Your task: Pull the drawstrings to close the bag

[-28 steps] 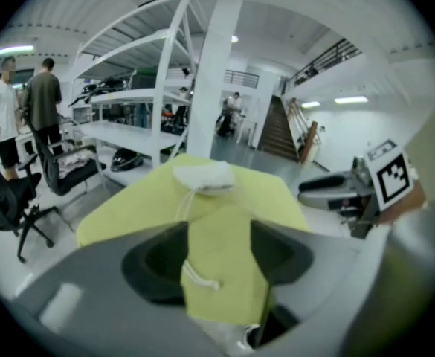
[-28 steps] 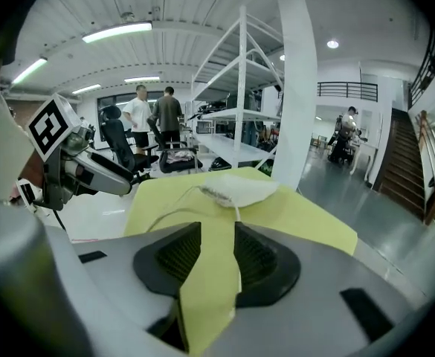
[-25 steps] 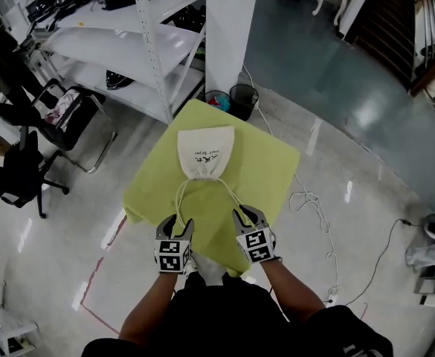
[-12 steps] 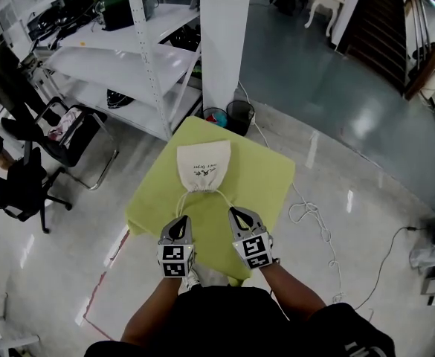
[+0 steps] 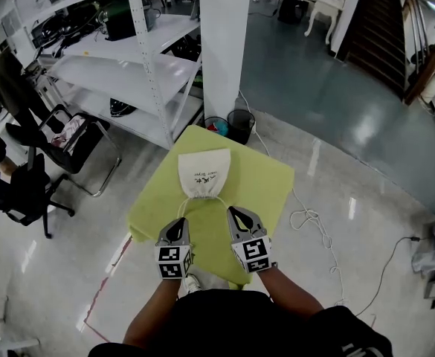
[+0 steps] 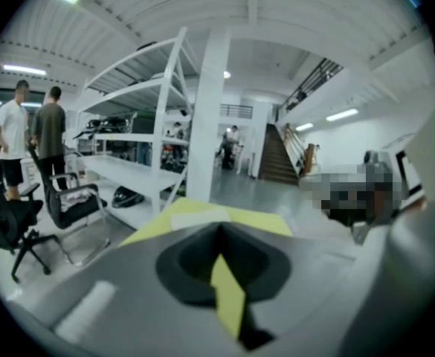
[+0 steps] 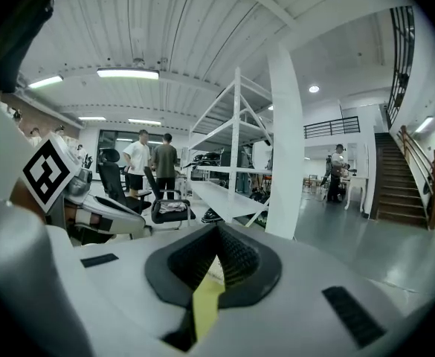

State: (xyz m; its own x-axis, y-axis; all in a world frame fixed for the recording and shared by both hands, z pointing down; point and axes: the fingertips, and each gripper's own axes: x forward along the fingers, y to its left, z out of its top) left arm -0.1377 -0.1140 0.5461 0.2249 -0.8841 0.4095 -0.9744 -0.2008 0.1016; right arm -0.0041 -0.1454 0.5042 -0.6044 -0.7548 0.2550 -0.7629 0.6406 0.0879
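Head view: a cream bag (image 5: 204, 171) lies on the yellow-green surface (image 5: 265, 181), with its gathered mouth turned toward the person. From that mouth the left drawstring (image 5: 183, 207) runs to the tip of the left gripper (image 5: 178, 225), and the right drawstring (image 5: 223, 201) runs to the tip of the right gripper (image 5: 236, 214). Both grippers sit over the near part of the surface, side by side but apart, with their jaws pressed together on the string ends. White shelving (image 5: 139, 50) and a white pillar (image 5: 224, 43) stand beyond the surface, and a black office chair (image 5: 24, 188) is off to the left.

Left gripper view: the dark pads meet in a single line with no gap at the tips. The string is too thin to make out there. Past the tips lies the yellow-green surface with the pale bag on it, and two people (image 6: 31, 136) stand at the far left.

Right gripper view: the ribbed pads are closed against each other, and a small pale bit shows at the seam. The left gripper and its marker cube appear at the left edge. A staircase (image 7: 395, 177) rises at the right.
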